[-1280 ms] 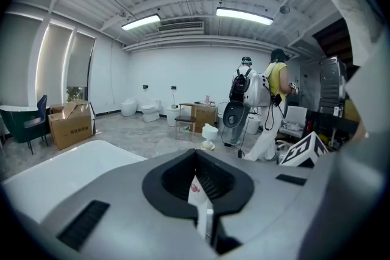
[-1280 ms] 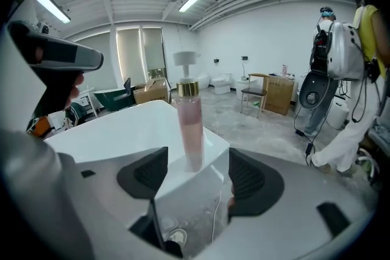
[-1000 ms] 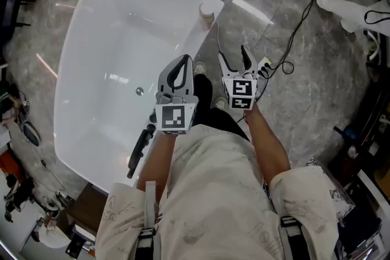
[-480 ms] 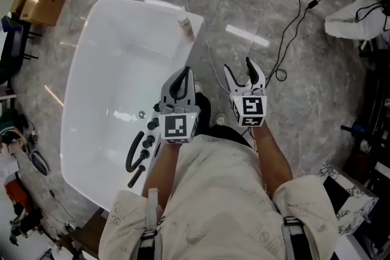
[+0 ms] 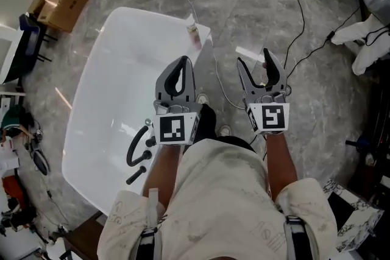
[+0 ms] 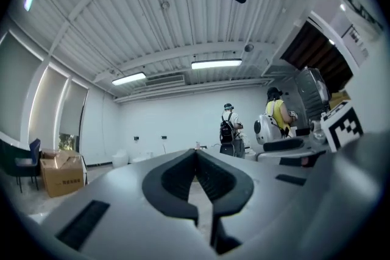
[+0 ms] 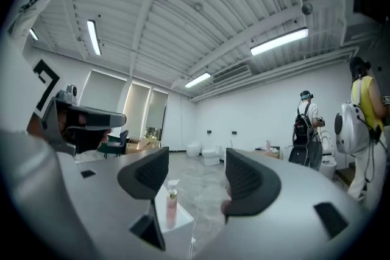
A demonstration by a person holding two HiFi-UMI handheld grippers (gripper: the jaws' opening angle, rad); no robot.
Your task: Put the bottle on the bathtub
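the bottle (image 5: 194, 31) stands upright on the far corner of the bathtub (image 5: 116, 70), on the flat of the rim, pump end up, so its long axis is vertical. nothing touches it and both grippers are well apart from it. the left gripper (image 5: 182, 61) has its jaws pressed together with nothing between them; its own view (image 6: 196, 158) shows only the room beyond the closed tips, and the bottle cannot be made out there. the right gripper (image 5: 255, 61) has its jaws spread wide and holds nothing. in its own view (image 7: 196, 162) the bottle (image 7: 172, 205) shows low in the gap, closer to the left-hand jaw and far beyond the tips, on the white corner of the tub (image 7: 183, 217). from the head view the bottle lies ahead of both grippers: just to the right of the left gripper's line, and well to the left of the right gripper's line. the left one looks the nearer of the two, but it is shut, while the open right one would have to swing left across the floor gap and drop to reach it. both gripper views look level across the room, so the jaws seem to be held high above the rim. judging by where the bottle stands, it seems already placed on the tub, with no grasp under way.
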